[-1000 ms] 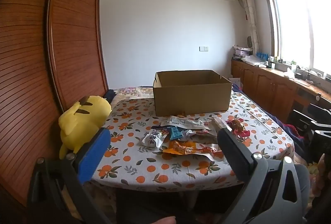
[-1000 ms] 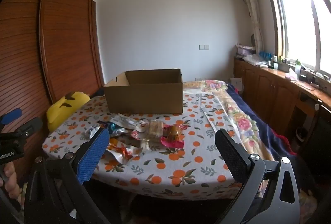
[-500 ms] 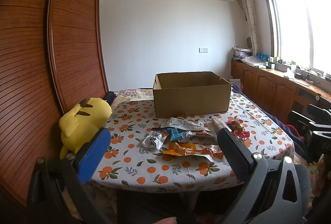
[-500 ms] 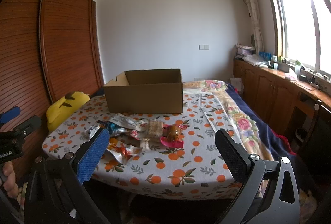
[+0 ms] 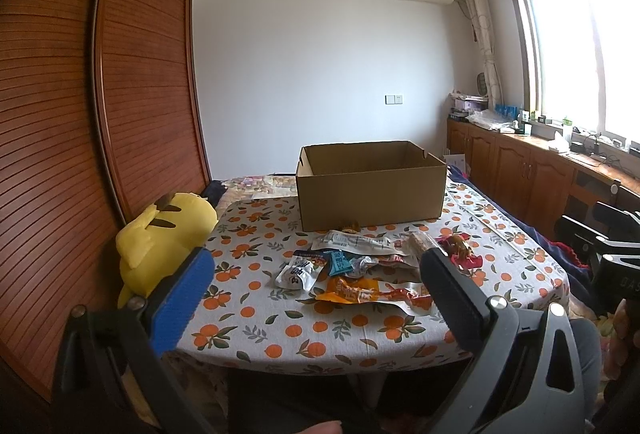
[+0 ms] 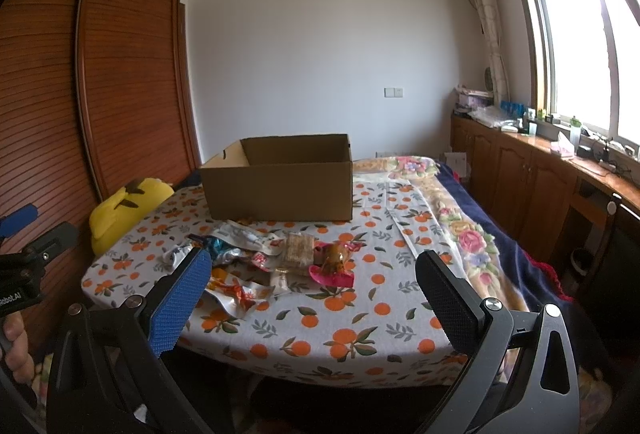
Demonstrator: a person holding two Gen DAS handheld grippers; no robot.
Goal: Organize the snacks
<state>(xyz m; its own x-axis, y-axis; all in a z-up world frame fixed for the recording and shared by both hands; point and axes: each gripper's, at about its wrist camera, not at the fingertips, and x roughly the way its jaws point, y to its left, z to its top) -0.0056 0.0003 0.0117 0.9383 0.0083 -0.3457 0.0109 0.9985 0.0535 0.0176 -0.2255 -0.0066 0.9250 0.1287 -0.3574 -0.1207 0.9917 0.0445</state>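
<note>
Cardboard box (image 5: 371, 185) sits open at 12 o'clock on the orange-print tablecloth (image 5: 256, 310), snack packets (image 5: 360, 274) heaped just in front of it, none visibly inside. Almost nothing has changed over the last second: both views only creep slightly, and the pile is untouched. Your left gripper (image 5: 316, 298) and right gripper (image 6: 312, 294) hang short of the table edge, fingers spread wide, empty. Yellow plush (image 5: 160, 238) stays at 9 o'clock. Sorting hasn't started; you're likely lining up the first pick.

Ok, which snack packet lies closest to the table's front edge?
The orange packet, bright orange with a clear end; the white and teal ones sit farther back toward the box.
</note>
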